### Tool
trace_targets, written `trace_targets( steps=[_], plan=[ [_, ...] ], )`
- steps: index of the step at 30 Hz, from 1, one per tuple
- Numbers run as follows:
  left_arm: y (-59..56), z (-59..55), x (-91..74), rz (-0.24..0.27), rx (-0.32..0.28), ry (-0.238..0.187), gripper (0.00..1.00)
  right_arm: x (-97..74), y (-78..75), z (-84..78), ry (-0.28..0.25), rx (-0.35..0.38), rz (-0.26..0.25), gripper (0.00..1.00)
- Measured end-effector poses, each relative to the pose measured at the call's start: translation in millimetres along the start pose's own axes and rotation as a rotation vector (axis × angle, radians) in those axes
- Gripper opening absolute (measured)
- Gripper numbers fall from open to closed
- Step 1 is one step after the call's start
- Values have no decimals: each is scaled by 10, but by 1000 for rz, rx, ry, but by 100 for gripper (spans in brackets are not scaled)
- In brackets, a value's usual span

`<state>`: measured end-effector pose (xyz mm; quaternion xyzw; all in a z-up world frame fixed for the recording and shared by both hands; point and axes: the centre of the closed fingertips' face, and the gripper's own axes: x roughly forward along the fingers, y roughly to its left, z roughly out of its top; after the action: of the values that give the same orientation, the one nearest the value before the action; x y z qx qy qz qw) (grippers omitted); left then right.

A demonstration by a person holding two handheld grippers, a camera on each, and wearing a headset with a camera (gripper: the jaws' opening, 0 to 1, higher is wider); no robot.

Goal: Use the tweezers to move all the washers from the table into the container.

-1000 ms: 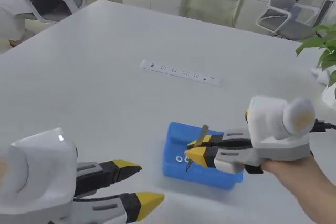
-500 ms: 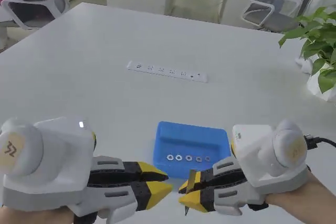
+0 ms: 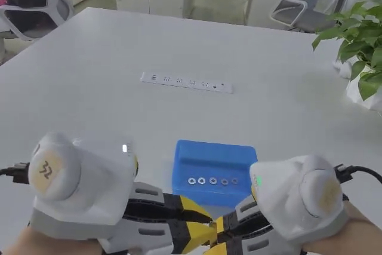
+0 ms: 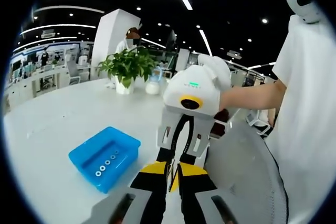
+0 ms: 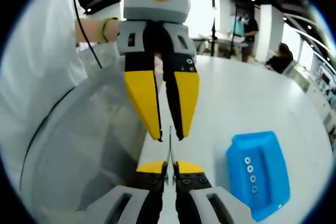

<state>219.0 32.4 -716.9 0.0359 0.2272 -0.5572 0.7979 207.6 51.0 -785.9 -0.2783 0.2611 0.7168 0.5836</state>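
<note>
The right tongs [image 5: 169,167] are clamped shut on the tweezers [image 5: 169,142], whose thin blade stands up from between their yellow tips. The left tongs [image 5: 168,136] face them tip to tip with the jaws slightly parted on either side of the blade's end; as far as the right gripper view shows, they are not pinching it. In the head view the two pairs meet low over the near edge of the counter [image 3: 119,106], just in front of the blue container [image 3: 209,159]. Five washers [image 3: 212,181] lie in a neat row on the container's floor, apart from both tongs. With the washers lying in the container, the carrying part of the job looks done or very nearly so. The step in hand seems to be a handover or a re-seating of the tweezers between the two tongs, not a pick. If it is a handover, the next move calls for the left tongs to close squarely on the blade before the right ones let go, because so thin and springy a tool could twist or drop. Both pairs should hold their line meanwhile.
</note>
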Motion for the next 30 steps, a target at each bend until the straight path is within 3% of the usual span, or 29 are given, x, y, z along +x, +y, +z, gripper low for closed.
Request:
trace_targets(
  steps=[7,10,15,19,26,30],
  plan=[
    [44,-39,56,-8,9,40,0,-17,-38,-61,10,0,-14,4],
    [84,-131,64,-2,53,98,0,-13,-63,-163,44,-4,-39,4],
    [127,-387,146,-11,114,205,0,50,-75,-367,102,-22,-77,5],
    [132,-496,199,-16,145,248,0,97,-88,-481,118,-8,-91,5],
    [198,-577,202,-21,193,308,0,148,-125,-513,92,-4,-139,7],
    [250,-662,180,-37,213,357,0,118,-148,-480,29,76,-196,19]
  ],
)
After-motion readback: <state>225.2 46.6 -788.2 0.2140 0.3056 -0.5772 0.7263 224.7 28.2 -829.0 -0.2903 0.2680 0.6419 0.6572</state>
